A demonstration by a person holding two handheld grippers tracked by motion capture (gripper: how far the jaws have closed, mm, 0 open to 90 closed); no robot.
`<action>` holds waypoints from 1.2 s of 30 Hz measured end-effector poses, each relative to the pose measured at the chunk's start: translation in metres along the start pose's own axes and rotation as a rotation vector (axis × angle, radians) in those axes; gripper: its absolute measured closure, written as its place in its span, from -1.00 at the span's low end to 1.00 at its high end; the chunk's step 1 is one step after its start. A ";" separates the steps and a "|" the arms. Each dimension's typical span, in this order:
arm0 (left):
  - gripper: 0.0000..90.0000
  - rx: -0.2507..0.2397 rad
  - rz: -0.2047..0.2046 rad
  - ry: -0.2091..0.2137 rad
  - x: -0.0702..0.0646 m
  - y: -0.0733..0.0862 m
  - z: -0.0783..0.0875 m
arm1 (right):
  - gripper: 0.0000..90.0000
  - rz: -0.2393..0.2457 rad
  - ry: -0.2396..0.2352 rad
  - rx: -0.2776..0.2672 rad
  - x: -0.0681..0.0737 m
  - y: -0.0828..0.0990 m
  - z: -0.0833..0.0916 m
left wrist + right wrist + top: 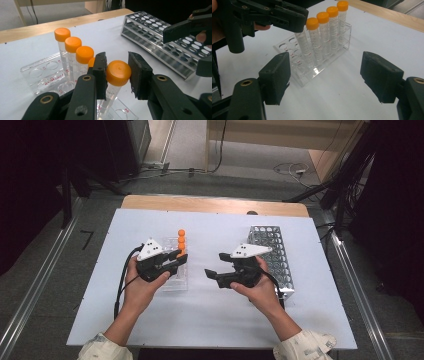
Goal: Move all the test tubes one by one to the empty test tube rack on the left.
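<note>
A clear plastic rack (176, 281) lies left of centre on the white table, with a row of several orange-capped tubes (181, 239) standing in it. My left gripper (181, 258) is shut on the orange cap of the nearest tube (118, 73); its pads press the cap from both sides. In the right gripper view the lower end of that held tube (301, 43) reaches down into the rack (287, 47), beside the others. My right gripper (215, 264) hovers open right of the rack, with nothing between its pads (382, 75).
A perforated metal rack (272, 251) with vacant holes lies at the right, behind my right hand. The white sheet (215, 320) covers the table, with a wooden edge (215, 204) at the far side. Floor rails and cables surround the table.
</note>
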State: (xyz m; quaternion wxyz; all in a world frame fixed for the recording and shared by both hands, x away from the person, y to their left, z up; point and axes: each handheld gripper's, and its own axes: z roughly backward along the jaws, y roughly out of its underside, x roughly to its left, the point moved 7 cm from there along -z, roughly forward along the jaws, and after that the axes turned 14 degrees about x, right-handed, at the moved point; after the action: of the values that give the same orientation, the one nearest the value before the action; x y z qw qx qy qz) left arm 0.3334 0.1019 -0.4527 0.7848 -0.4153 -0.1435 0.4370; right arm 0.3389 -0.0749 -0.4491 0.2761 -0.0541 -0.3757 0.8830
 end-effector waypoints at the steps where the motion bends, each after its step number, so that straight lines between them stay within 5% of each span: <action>1: 0.55 0.000 0.002 0.003 0.000 0.000 0.000 | -0.49 0.002 0.001 0.002 0.000 0.000 0.000; 11: 0.06 -0.025 0.031 0.083 -0.007 -0.005 0.006 | -0.51 -0.008 0.012 0.005 -0.003 0.002 -0.003; 15: -0.37 -0.024 0.036 0.076 -0.007 -0.007 0.007 | -0.52 -0.015 0.021 0.001 -0.007 0.003 -0.002; 18: -0.47 -0.027 0.036 0.057 -0.005 -0.007 0.009 | -0.53 -0.021 0.029 -0.002 -0.010 0.004 -0.001; 36: -0.57 -0.044 0.050 0.041 0.001 0.000 0.024 | -0.58 -0.094 0.085 -0.042 -0.034 0.017 0.024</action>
State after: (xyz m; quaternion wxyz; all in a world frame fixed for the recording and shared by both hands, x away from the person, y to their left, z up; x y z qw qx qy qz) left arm 0.3204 0.1154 -0.4384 0.7671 -0.4447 -0.1262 0.4448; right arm 0.3529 -0.1176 -0.4474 0.3316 -0.0795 -0.3843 0.8579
